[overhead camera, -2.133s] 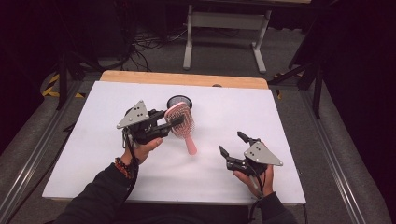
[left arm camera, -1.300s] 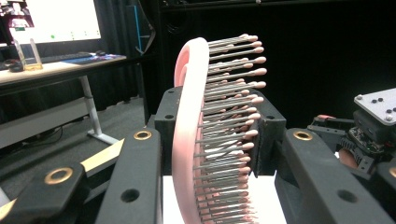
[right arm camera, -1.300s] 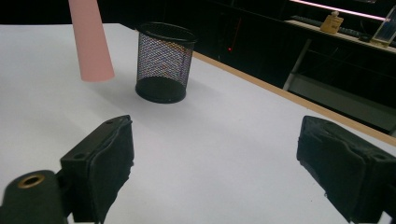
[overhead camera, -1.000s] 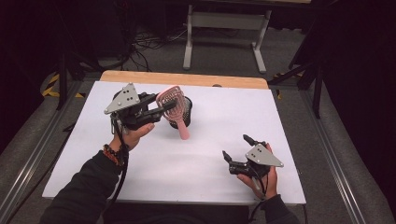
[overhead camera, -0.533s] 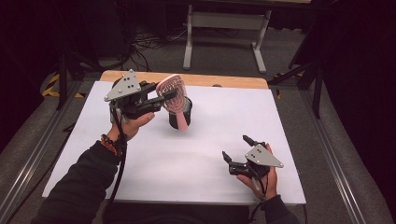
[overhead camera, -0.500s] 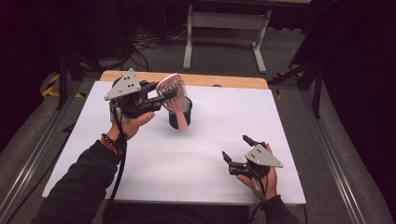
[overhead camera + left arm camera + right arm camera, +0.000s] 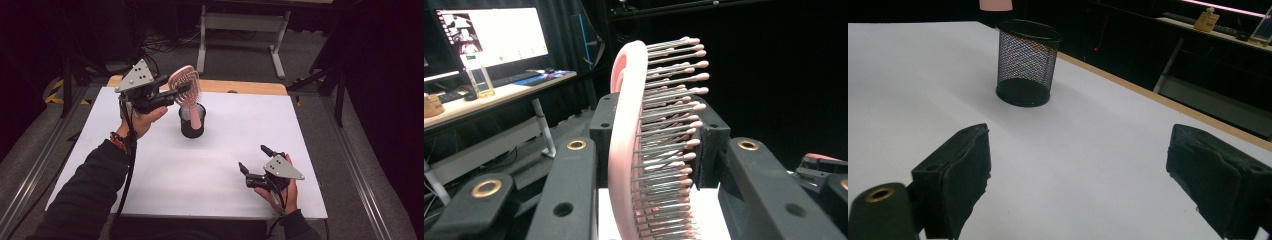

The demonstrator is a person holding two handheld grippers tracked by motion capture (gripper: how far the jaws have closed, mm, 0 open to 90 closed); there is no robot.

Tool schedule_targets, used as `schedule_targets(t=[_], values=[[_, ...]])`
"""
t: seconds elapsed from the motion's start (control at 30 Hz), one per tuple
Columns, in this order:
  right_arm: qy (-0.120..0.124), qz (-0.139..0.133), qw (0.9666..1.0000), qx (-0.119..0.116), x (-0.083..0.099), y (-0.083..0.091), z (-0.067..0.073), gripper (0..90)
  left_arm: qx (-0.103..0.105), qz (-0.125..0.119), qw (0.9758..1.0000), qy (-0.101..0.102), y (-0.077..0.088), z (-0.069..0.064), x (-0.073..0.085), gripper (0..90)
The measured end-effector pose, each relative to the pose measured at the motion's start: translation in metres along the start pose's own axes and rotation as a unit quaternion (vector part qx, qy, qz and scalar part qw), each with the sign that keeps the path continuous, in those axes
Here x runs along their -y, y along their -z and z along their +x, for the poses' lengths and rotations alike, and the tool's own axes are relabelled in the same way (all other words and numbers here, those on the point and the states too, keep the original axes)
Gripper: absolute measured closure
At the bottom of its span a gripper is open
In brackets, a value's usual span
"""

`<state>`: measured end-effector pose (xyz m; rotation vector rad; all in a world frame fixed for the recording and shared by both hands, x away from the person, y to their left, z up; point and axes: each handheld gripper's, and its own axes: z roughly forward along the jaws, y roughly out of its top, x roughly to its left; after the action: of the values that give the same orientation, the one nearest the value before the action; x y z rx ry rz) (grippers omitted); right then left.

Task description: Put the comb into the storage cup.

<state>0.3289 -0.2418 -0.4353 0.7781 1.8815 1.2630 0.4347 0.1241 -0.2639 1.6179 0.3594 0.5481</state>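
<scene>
Pink plastic marks the hairbrush (image 7: 184, 85), which is clamped by its head between the fingers of the left gripper (image 7: 176, 93) and held up in the air above the far left part of the white tabletop (image 7: 150, 175). The brush hangs with its head uppermost and its handle pointing down into the black mesh cup (image 7: 192, 120); how deep the handle sits in the cup, or whether it touches the rim, cannot be told from the high view. In the left gripper view the hairbrush (image 7: 644, 145) stands between the two black fingers (image 7: 569, 200), its curved pink back turned to the left and its metal bristles with pink tips pointing to the right; the fingers are closed on both sides of the head. The right gripper (image 7: 252, 162) rests low over the near right part of the tabletop, well apart from the cup, held in the person's hand. Its fingers (image 7: 955, 172) stand wide apart with nothing between them. In the right gripper view the mesh cup (image 7: 1027, 62) stands upright on the white tabletop (image 7: 1088, 165), farther off and to the left.
</scene>
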Motion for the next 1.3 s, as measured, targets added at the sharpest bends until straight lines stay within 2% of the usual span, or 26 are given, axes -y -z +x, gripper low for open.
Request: schedule_targets(t=[0.1, 0.3, 0.6, 0.77, 0.93, 1.3], values=[[-0.002, 0.000, 1.0000, -0.001, 0.000, 0.000, 0.000, 11.3, -0.001, 0.002, 1.0000, 0.004, -0.004, 0.004, -0.001, 63.6], [0.001, -0.002, 1.0000, -0.003, 0.000, 0.001, 0.001, 11.4, -0.017, 0.007, 0.9998, 0.009, -0.015, 0.014, -0.001, 63.6], [-0.003, -0.005, 1.0000, -0.008, -0.001, 0.000, 0.002, 11.4, -0.037, 0.017, 0.9991, 0.008, -0.025, 0.025, 0.000, 63.6], [-0.002, -0.006, 0.9999, -0.009, -0.001, 0.001, 0.001, 11.4, -0.049, 0.027, 0.9983, 0.013, -0.034, 0.034, 0.006, 63.6], [0.000, -0.005, 0.9999, -0.012, -0.001, 0.000, 0.003, 11.6, -0.051, 0.034, 0.9979, 0.018, -0.041, 0.039, 0.013, 63.6], [0.004, -0.004, 0.9998, -0.017, 0.000, -0.001, 0.005, 11.7, -0.060, 0.041, 0.9972, 0.021, -0.045, 0.044, 0.024, 63.6]])
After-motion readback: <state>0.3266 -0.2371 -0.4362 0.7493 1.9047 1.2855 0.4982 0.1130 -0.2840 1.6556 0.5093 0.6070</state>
